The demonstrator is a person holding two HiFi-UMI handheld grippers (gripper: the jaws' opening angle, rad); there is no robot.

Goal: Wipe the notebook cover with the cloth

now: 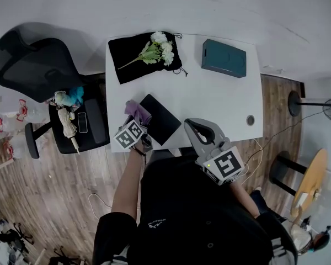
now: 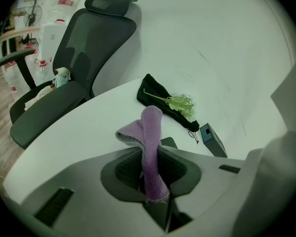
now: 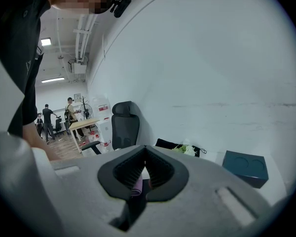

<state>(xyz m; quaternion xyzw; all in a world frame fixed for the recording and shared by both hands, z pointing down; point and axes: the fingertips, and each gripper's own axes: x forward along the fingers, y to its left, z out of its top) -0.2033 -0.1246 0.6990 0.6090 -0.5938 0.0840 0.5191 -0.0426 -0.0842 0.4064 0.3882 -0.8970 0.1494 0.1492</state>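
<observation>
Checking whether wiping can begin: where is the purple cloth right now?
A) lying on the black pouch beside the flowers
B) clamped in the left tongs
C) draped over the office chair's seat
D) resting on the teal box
B: in the left gripper view the purple cloth stands pinched between the closed jaws of the left tongs, right beside the black notebook.
</observation>
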